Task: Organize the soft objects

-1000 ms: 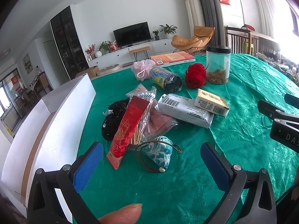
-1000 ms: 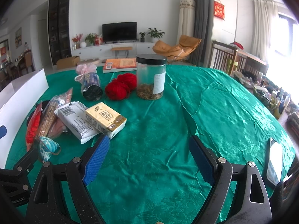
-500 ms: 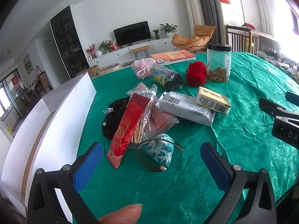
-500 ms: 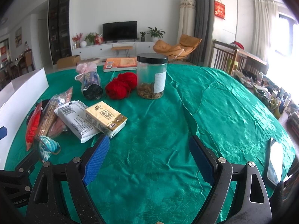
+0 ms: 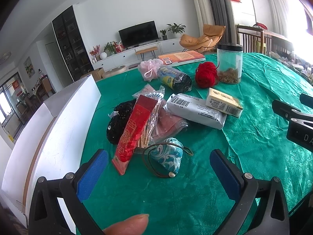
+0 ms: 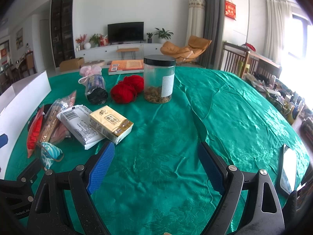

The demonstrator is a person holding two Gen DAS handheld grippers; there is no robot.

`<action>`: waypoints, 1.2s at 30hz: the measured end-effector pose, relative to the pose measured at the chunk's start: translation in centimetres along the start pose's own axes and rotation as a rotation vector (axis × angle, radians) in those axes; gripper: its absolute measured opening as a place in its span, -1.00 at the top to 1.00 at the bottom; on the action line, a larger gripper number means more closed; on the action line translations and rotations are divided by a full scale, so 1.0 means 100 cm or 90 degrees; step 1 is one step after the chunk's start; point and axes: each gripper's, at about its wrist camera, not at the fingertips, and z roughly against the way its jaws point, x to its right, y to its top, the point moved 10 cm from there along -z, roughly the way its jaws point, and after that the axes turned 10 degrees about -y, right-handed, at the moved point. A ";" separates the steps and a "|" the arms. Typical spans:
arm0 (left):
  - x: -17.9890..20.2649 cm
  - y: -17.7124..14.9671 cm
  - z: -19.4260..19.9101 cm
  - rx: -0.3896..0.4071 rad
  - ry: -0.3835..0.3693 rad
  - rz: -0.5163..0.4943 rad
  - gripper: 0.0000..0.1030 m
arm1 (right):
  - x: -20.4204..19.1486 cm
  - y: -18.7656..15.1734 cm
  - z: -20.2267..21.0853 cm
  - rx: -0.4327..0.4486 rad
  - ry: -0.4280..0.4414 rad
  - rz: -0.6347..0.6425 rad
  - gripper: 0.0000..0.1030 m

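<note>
Both tongs spread wide and empty, left tongs [image 5: 158, 168] lined up on the near blue wave pouch [image 5: 168, 157] — best pinch its plump middle, clear of the cord.

My left wrist camera sits just behind the left gripper [image 5: 158, 167] and looks forward along its two blue pads, low over the green tablecloth [image 5: 254, 137]. It faces the cluster of items from close range, with the blue wave-pattern pouch [image 5: 167, 157] just ahead of the fingers and the white box [image 5: 64, 129] off to their left. My right wrist camera rides behind the right gripper [image 6: 156, 163], looking the same way from a spot further right, slightly further from the pile. Both views share the yellow tissue pack [image 5: 224, 102] [image 6: 111, 124], red yarn [image 5: 206, 75] [image 6: 125, 91] and jar [image 5: 229, 65] [image 6: 159, 79]. Each view catches part of the other tool at its edge.
</note>
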 end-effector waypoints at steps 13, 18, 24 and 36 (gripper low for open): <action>-0.002 -0.006 -0.003 -0.006 0.003 -0.001 -1.00 | -0.001 -0.001 -0.001 -0.002 0.000 0.001 -0.73; -0.001 -0.008 -0.005 -0.010 0.003 -0.002 -1.00 | -0.002 -0.001 -0.002 -0.002 0.000 0.002 -0.73; 0.000 -0.009 -0.006 -0.012 0.003 -0.003 -1.00 | -0.002 -0.002 -0.002 -0.003 0.001 0.002 -0.73; 0.006 -0.030 -0.036 -0.076 -0.015 -0.010 -1.00 | -0.004 -0.004 -0.004 -0.011 0.002 0.002 -0.73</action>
